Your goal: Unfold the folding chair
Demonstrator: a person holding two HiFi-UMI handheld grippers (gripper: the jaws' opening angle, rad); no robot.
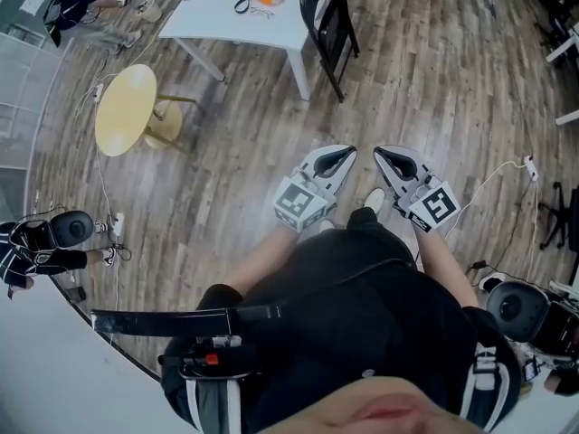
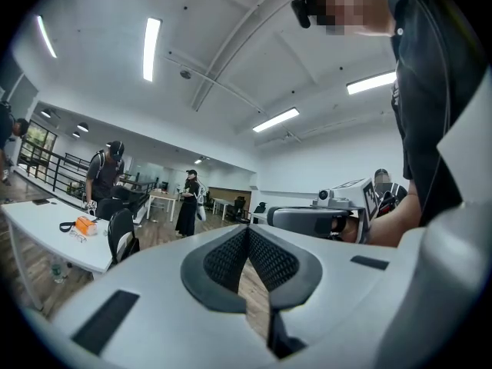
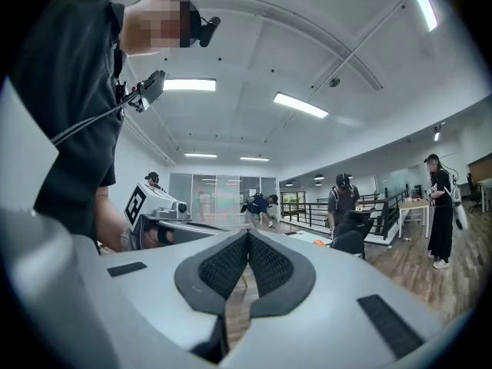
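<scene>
Folding chair: black frame, rounded black backrest with a slot. Appears folded flat, standing upright with a slight lean on the wooden floor, just beside the end of the white counter.

Bright ceiling strips, fisheye-warped edges

left gripper and right gripper sit side by side at centre, jaws together, pointing to 12 o'clock over the wooden floor. at 12 o'clock the black folding chair stands just beside the white table. a small round yellow table sits at 10 o'clock.
</scene>
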